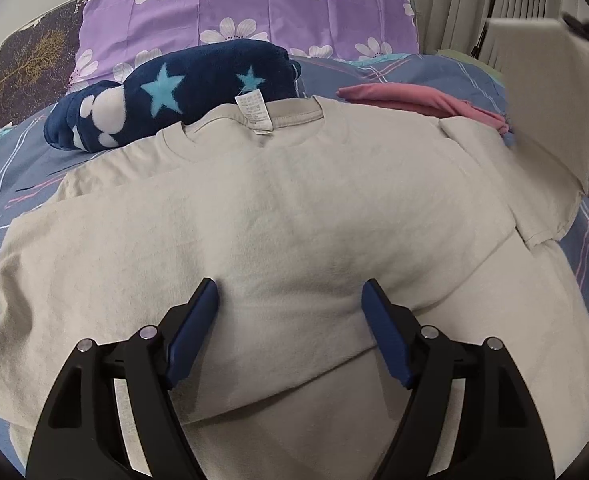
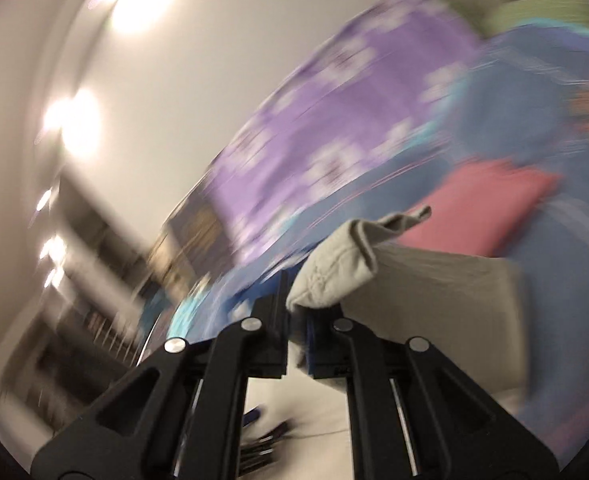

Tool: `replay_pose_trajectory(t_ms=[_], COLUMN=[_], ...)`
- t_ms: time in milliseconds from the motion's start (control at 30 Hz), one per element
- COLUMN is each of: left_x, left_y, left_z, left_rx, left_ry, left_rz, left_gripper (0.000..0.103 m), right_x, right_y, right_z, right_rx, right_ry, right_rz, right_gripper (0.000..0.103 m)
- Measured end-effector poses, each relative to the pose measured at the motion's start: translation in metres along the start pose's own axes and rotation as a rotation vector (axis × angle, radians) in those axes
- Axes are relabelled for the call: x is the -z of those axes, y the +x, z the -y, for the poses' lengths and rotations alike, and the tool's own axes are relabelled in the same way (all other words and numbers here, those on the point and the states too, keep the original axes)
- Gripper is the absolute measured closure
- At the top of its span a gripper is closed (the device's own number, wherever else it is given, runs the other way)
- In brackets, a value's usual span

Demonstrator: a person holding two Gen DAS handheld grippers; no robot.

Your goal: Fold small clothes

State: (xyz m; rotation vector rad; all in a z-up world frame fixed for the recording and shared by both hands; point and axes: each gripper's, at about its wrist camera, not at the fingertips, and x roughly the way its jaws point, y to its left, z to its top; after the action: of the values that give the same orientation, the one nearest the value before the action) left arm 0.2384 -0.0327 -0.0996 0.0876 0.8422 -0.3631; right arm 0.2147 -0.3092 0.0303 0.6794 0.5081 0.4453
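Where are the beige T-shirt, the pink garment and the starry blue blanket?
beige T-shirt [image 1: 274, 208]: left wrist view, middle of its back.
pink garment [image 1: 406, 98]: left wrist view, its folded top.
starry blue blanket [image 1: 198, 80]: left wrist view, between the stars.

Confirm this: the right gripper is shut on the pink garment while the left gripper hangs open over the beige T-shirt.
Wrong garment. The right wrist view shows the right gripper shut on a bunched edge of the beige T-shirt; the pink garment lies untouched beyond. The left gripper does hang open over the shirt.
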Motion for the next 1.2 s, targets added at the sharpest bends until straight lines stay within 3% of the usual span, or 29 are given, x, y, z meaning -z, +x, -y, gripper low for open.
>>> replay_pose_trajectory(t_ms=[100,200,267,367,433,533,633,667,867,1033,1200], left_x=[0.001,0.002,0.003,0.003,-0.004,-0.022,-0.039,-0.042,-0.05,-0.046,-0.035], left_y=[-0.003,-0.008,-0.013,-0.017,-0.019,-0.022,-0.022,-0.022,-0.019,-0.025,-0.012], left_z=[-0.007,-0.02,-0.033,-0.05,-0.047,-0.032,-0.018,-0.017,-0.015,-0.033,-0.044], left_rx=[0.045,0.134,0.231,0.476,0.554,0.518,0.443,0.442,0.404,0.371,0.417], left_ry=[-0.036,-0.097,-0.167,-0.319,-0.356,-0.303,-0.262,-0.268,-0.265,-0.298,-0.37], left_rz=[0.012,0.036,0.057,0.064,0.049,0.04,0.03,0.028,0.01,0.027,-0.048], left_gripper=[0.028,0.028,0.03,0.031,0.031,0.031,0.031,0.031,0.031,0.03,0.03], right_x=[0.043,0.089,0.113,0.125,0.124,0.127,0.126,0.119,0.114,0.14,0.138], right_y=[0.055,0.092,0.095,0.098,0.098,0.098,0.086,0.087,0.079,0.1,0.103], right_z=[-0.02,-0.007,0.003,0.012,0.003,0.0,0.005,0.006,0.008,-0.035,-0.029], right_rx=[0.003,0.057,0.051,0.042,0.005,-0.002,0.028,0.043,0.062,-0.106,-0.11], right_ry=[-0.114,-0.172,-0.157,-0.139,-0.173,-0.2,-0.171,-0.158,-0.186,-0.4,-0.347], right_rz=[-0.159,-0.308,-0.348,-0.405,-0.393,-0.415,-0.394,-0.383,-0.286,-0.408,-0.42], right_gripper=[0.097,0.097,0.097,0.096,0.094,0.088,0.063,0.06,0.058,0.058,0.054])
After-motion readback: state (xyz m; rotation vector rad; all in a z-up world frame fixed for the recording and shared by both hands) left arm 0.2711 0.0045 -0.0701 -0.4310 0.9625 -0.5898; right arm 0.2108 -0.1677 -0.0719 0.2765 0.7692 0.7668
